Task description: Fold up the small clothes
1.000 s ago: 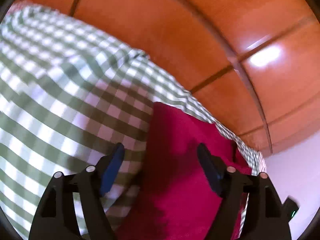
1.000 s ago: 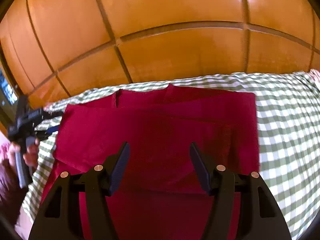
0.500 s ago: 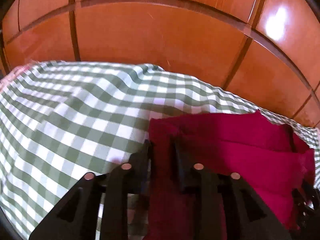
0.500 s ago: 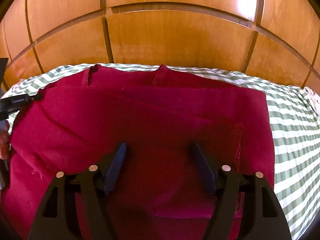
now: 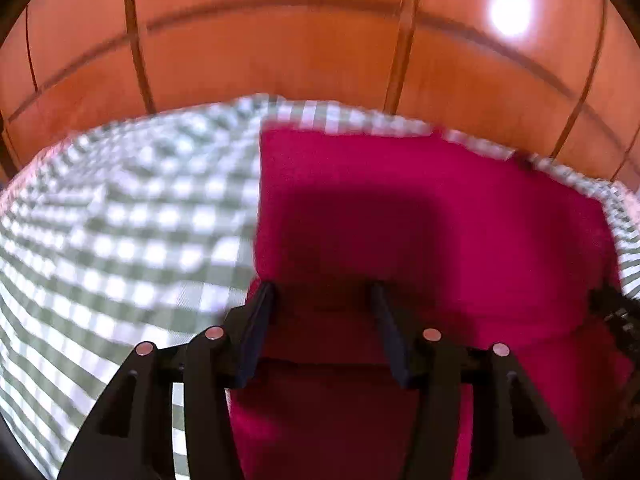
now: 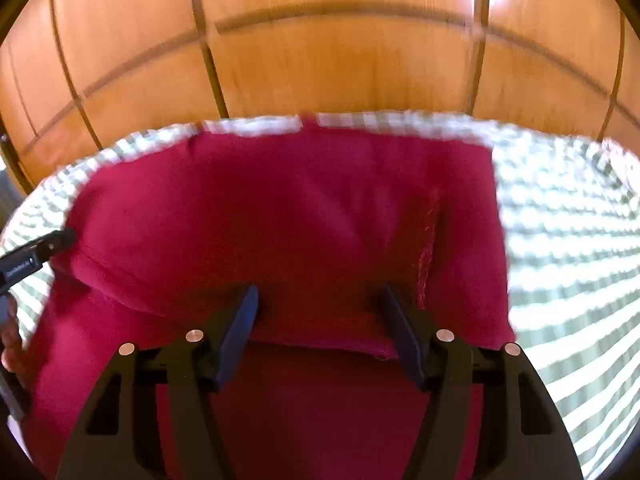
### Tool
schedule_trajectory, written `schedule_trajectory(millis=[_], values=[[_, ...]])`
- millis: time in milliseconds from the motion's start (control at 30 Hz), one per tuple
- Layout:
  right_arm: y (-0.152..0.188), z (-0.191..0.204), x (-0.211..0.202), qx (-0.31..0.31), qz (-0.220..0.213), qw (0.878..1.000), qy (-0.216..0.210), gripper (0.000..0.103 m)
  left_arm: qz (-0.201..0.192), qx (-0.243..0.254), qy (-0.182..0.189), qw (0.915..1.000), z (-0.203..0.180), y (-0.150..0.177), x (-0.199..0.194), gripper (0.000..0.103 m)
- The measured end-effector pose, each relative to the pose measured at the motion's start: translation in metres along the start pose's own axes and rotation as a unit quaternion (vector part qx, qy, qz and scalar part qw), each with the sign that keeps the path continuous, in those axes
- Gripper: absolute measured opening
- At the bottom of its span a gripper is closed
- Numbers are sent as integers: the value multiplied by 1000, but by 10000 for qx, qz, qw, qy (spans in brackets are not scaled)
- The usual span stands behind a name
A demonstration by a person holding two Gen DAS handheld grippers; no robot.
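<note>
Left wrist view shows my left gripper (image 5: 322, 296) has let go of the cloth (image 5: 420, 216), now spread toward twelve o'clock on the bedsheet (image 5: 120, 232), right gripper (image 6: 318, 300) also parted, so this fold seems laid despite blur.

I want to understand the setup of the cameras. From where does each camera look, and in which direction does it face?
Left wrist: sits on the left gripper, looks forward and down at the red garment's left edge; both open fingers show.
Right wrist: sits on the right gripper, looks at the garment's right part; both open fingers show, and the left gripper at the left border.
Shared: garment, checked cloth, wooden panels.
</note>
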State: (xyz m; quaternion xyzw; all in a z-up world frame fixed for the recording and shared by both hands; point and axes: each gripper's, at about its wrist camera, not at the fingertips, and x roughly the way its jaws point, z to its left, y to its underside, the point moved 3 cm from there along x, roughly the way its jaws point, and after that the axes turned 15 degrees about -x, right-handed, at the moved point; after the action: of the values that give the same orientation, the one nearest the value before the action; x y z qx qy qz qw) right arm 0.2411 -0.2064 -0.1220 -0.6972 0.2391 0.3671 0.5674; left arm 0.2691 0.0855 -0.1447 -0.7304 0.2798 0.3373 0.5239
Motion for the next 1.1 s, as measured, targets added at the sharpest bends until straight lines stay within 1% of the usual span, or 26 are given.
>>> schedule_trajectory(millis=[33,133,167,233,267,300,367,400,500,567,633,700,733,767,800,833,967,1100], values=[[1,-3,1,61,-118,9999,-33,63,-106,23,-23,9999,0,1,0,54],[-1,-5,3,113,-140,9998,-17,65,-92,-14,-141,9999,0,-1,-6,54],[-2,-4,2,89,-147,9999,-1,65,-87,-85,-132,9998,1,-1,-11,53],[-3,-4,1,85,-144,9999,15,65,-153,-131,-104,9997,2,2,-26,54],[-3,-3,-1,91,-143,9999,32,67,-193,-127,-135,9996,3,5,-35,58],[-3,-2,-6,81,-141,9998,99,73,-235,-162,-194,9994,5,9,-44,61],[-2,1,-15,50,-160,9997,177,77,-253,-249,-160,9992,10,14,-58,62],[0,4,-21,47,-183,9996,223,80,-250,-299,-159,9991,14,18,-65,65],[11,8,-37,207,-189,9993,231,83,-304,-298,-208,9989,21,32,-80,68],[25,10,-43,413,-85,9990,117,83,-360,-286,-248,9986,27,41,-90,69],[41,14,-43,486,91,9988,27,83,-360,-274,-259,9986,31,49,-97,70],[53,20,-47,370,169,9991,130,83,-353,-329,-272,9985,39,56,-105,70],[59,23,-52,274,169,9993,210,84,-344,-361,-262,9984,43,53,-103,70],[63,25,-56,273,155,9993,220,89,-343,-395,-267,9983,46,57,-107,70],[67,25,-59,329,154,9992,170,91,-345,-420,-291,9981,50,59,-109,70],[72,26,-62,384,178,9990,105,91,-348,-445,-308,9979,54,62,-112,70],[82,31,-70,199,247,9993,178,91,-304,-493,-300,9979,65,71,-120,70],[90,32,-77,266,283,9991,172,91,-254,-528,-263,9979,74,83,-127,70]])
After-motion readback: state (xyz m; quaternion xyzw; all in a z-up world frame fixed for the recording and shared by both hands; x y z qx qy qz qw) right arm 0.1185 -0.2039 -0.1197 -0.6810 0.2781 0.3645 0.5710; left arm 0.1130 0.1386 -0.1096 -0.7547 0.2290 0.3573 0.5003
